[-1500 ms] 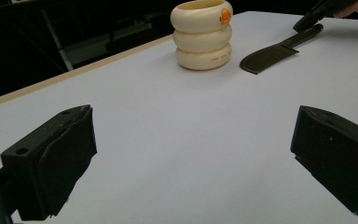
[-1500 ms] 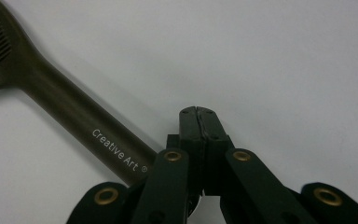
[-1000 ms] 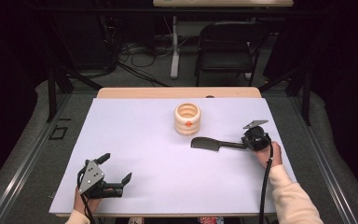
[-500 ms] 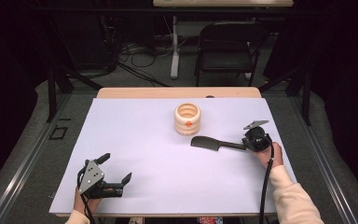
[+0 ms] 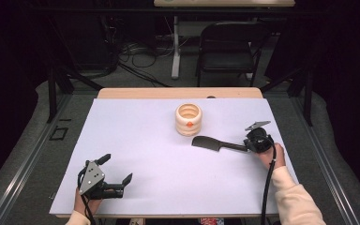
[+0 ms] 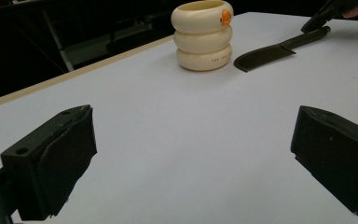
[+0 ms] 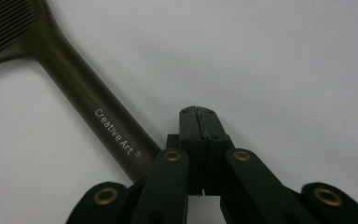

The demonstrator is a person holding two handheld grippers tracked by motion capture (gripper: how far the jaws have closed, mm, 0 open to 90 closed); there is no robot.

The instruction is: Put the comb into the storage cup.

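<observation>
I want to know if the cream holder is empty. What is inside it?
The cream ringed holder stands upright with an open top. The high view shows only its pale inner wall; nothing sticks out above the rim. Its bottom is hidden by the wall.

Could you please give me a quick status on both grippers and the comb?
Left hand-held gripper open, nothing between its jaws. Right hand-held gripper shut, empty, beside the comb handle. Comb flat on table, next to cream cup. Nothing in the way.
</observation>
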